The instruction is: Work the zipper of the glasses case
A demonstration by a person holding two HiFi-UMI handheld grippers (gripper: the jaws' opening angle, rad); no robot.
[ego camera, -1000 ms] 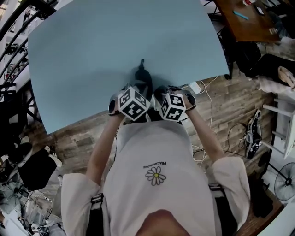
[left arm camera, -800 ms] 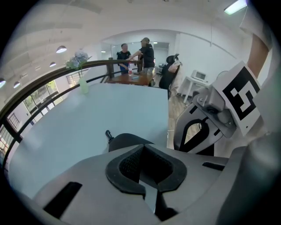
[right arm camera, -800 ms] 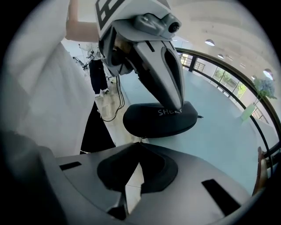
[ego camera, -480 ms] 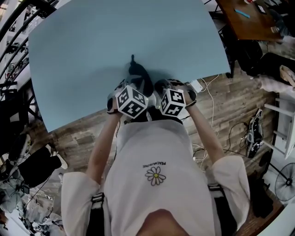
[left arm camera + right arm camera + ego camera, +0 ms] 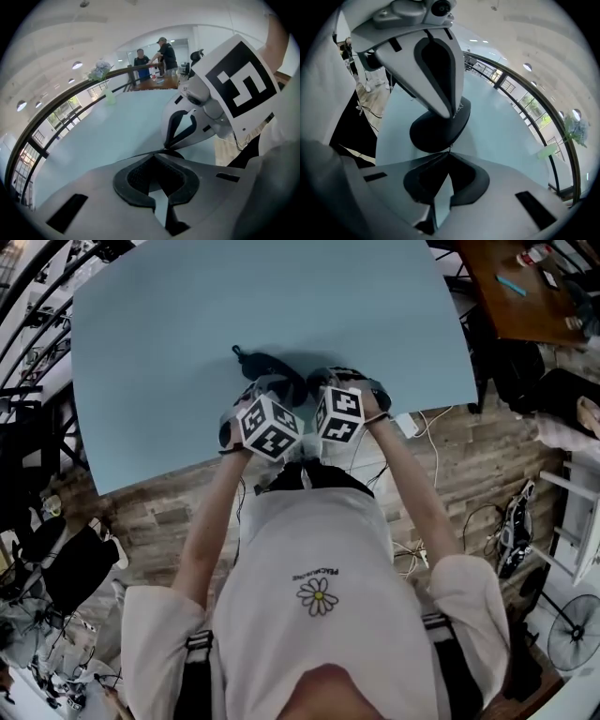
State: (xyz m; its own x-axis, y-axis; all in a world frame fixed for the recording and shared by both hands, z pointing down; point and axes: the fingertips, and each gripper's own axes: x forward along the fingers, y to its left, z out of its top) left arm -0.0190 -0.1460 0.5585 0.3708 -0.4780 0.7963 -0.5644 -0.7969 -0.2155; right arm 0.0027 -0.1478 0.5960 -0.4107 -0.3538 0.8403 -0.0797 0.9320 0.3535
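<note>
Glasses case (image 5: 278, 369) on the tabletop (image 5: 178, 324), close to its near edge.
Clamps the case's rim in the closed left hand-held gripper (image 5: 163, 151); pinches the zipper pull (image 5: 449, 147) in the closed right hand-held gripper (image 5: 449, 153).

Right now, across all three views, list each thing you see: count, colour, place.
glasses case: one, black, on the table towards the person's side.
zipper pull: one, small, grey, at the case's edge.
table: one, light blue, before the person.
vase of flowers: one, green, by the railing.
people: two, dark tops, far behind.
left gripper: one, grey, shut on the case.
right gripper: one, grey, shut on the zipper pull.
</note>
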